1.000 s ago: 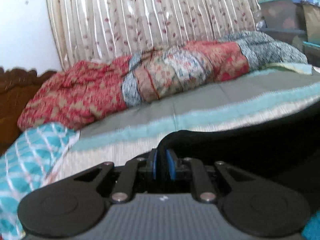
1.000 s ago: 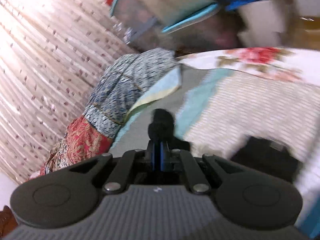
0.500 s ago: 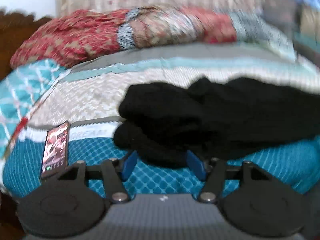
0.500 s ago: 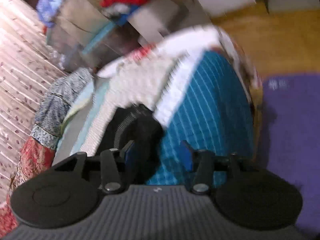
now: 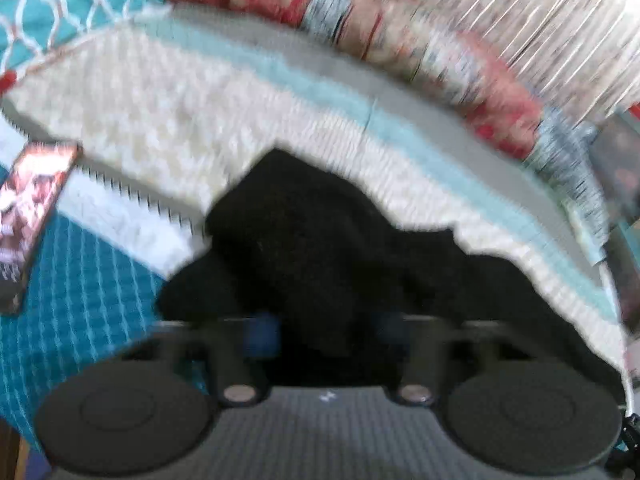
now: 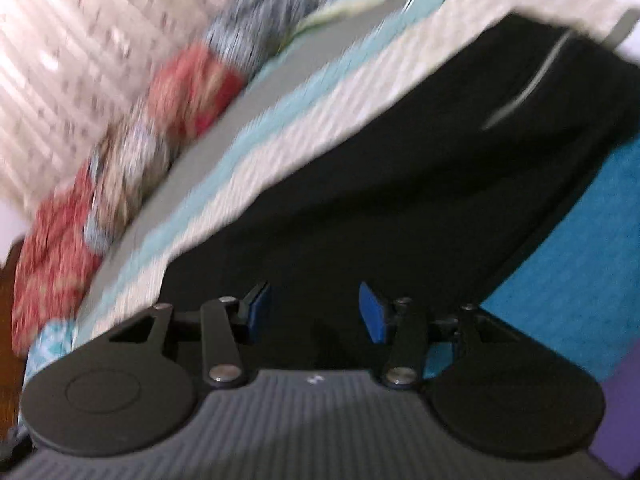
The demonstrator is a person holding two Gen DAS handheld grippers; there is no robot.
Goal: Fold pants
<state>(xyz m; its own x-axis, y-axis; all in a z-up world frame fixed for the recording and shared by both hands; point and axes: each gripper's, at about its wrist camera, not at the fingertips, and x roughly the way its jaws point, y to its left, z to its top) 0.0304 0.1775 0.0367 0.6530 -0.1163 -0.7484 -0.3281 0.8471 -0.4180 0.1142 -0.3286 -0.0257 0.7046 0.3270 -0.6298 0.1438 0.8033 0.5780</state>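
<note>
Black pants [image 5: 320, 248] lie in a rumpled heap on the bed, spread across the cream and teal bedspread. In the right wrist view the pants [image 6: 400, 184] stretch away to the upper right, with a pale line of a zip or pocket on them. My left gripper [image 5: 324, 332] is open, its blue pads either side of the near edge of the black cloth. My right gripper [image 6: 316, 312] is open just above the pants, holding nothing. Both views are blurred by motion.
A phone [image 5: 28, 216] lies at the left on the bedspread [image 5: 140, 120]. A red patterned quilt roll [image 5: 420, 48] lies along the far side against the curtain [image 6: 60, 40]. The bed's near edge drops to a purple mat [image 6: 624, 420].
Both grippers were shut on the pants a second ago; they have let go and opened. The pants now lie on the bed. Both grippers have tipped down and moved in over the cloth.
</note>
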